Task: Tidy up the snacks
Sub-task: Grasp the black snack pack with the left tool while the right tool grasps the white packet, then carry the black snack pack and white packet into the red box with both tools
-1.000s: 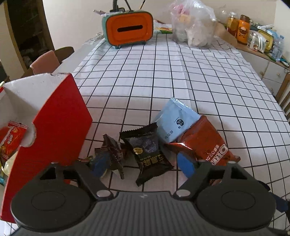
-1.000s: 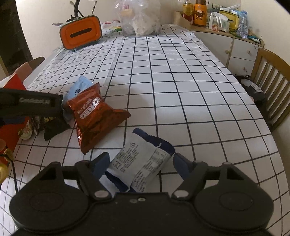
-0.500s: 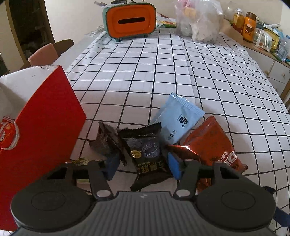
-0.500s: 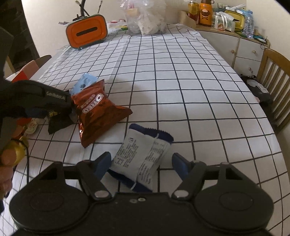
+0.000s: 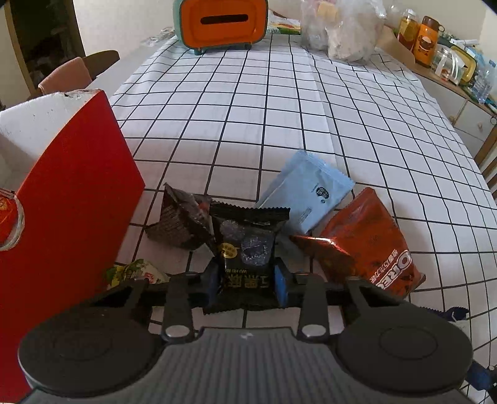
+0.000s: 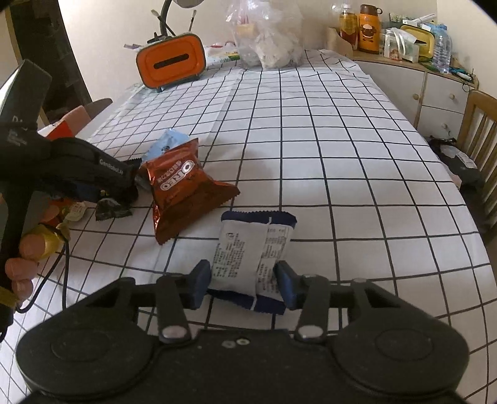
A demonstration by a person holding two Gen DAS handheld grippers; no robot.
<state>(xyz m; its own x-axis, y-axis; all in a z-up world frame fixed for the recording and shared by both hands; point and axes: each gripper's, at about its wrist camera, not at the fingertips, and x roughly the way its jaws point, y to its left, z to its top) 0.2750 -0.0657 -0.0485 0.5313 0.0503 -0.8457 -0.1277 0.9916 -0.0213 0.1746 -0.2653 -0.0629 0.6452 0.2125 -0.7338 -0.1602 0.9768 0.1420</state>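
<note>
1. Our left hand-held gripper [image 5: 247,279] has just been closing, and now its two blue pads press on both sides of the black snack packet [image 5: 247,248], so we hold it near its lower end.
2. This black snack packet lies on the desk [image 5: 279,102], which has a white cloth with black squares, just beside the red box [image 5: 71,199] on the left.
3. A second dark packet [image 5: 180,223] touches the black one on its left side, and a small green wrapper [image 5: 136,273] lies near the foot of the red box.
4. To the right of the black packet we see a light blue packet [image 5: 307,192] and a red-brown Oreo bag [image 5: 369,245]; the two touch each other.
5. Our right hand-held gripper [image 6: 245,282] has also just been closing, and its pads squeeze the white and navy packet [image 6: 248,248] between them.
6. This packet rests on the desk, near the Oreo bag but apart from it.
7. In the right wrist view the left hand-held gripper is at the left edge, with fingers of a hand [image 6: 21,267] around its handle.
8. Something yellow is beside these fingers, but we cannot tell what it is.
9. At the far end of the desk stand an orange box with a slot [image 5: 220,23] and a clear plastic bag [image 5: 344,28].
</note>
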